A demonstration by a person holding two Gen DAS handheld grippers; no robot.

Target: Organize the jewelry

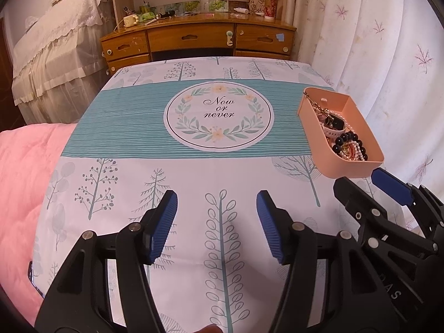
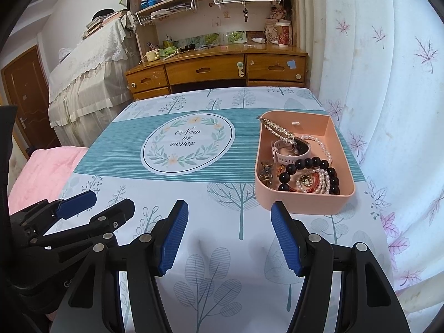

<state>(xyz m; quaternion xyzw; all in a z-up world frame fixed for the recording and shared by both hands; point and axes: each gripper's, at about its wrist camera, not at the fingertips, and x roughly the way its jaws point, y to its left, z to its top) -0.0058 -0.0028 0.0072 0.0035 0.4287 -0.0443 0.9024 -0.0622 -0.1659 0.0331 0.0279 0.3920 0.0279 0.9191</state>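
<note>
A pink tray [image 2: 301, 204] sits on the right side of the table and holds a heap of jewelry. In it lie a black bead bracelet [image 2: 308, 163], a pearl strand [image 2: 324, 149], a gold hair clip [image 2: 277, 130] and a pale pink watch band [image 2: 288, 154]. My right gripper [image 2: 229, 205] hovers open just short of the tray's near left corner, with only cloth between its blue pads. My left gripper [image 1: 216, 197] stands open over the tablecloth, left of the tray [image 1: 313, 130]. Each gripper shows in the other's view: the right gripper [image 1: 360, 179] and the left gripper [image 2: 111, 198].
The tablecloth [image 1: 166, 127] has a tree print and a round "Now or never" medallion [image 1: 217, 115]. A wooden desk with drawers [image 2: 211, 69] stands beyond the table's far edge. A curtain [image 2: 388, 111] hangs close on the right and a pink blanket [image 1: 25, 180] lies on the left.
</note>
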